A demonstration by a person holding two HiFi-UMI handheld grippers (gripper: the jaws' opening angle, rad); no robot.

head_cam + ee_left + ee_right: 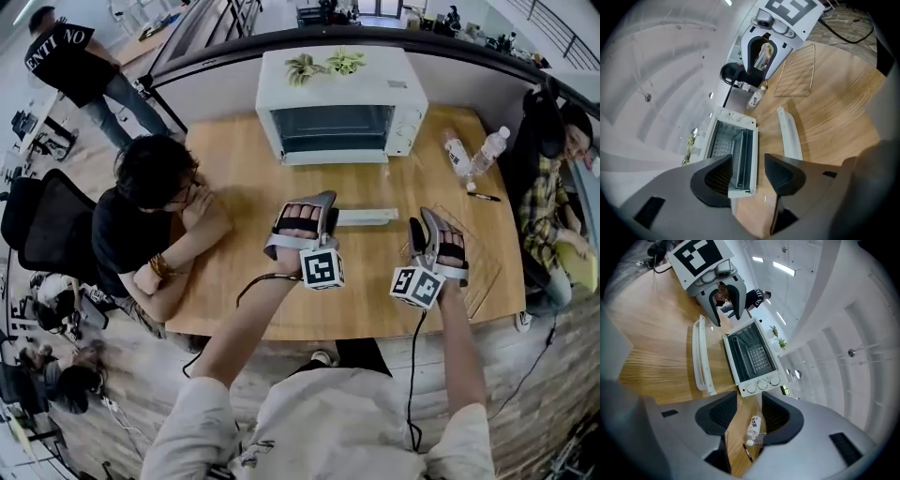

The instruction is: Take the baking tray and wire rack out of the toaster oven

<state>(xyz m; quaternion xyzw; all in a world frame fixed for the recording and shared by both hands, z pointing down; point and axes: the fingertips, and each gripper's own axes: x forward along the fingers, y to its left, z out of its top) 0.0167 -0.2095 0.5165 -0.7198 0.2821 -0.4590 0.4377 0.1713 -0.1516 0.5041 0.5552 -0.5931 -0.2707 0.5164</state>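
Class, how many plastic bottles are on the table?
2. Both sit right of the toaster oven: a labelled bottle nearest it, a clear bottle just beyond. None seem hidden.

We seem to be in an open-plan office or lab hall, though the wide lens bends everything. A toaster oven (339,103) stands on a plain wooden table (234,281). A seated person (141,225) leans on the table beside a black office chair (37,220). Strip lights (784,269) line a high ceiling.
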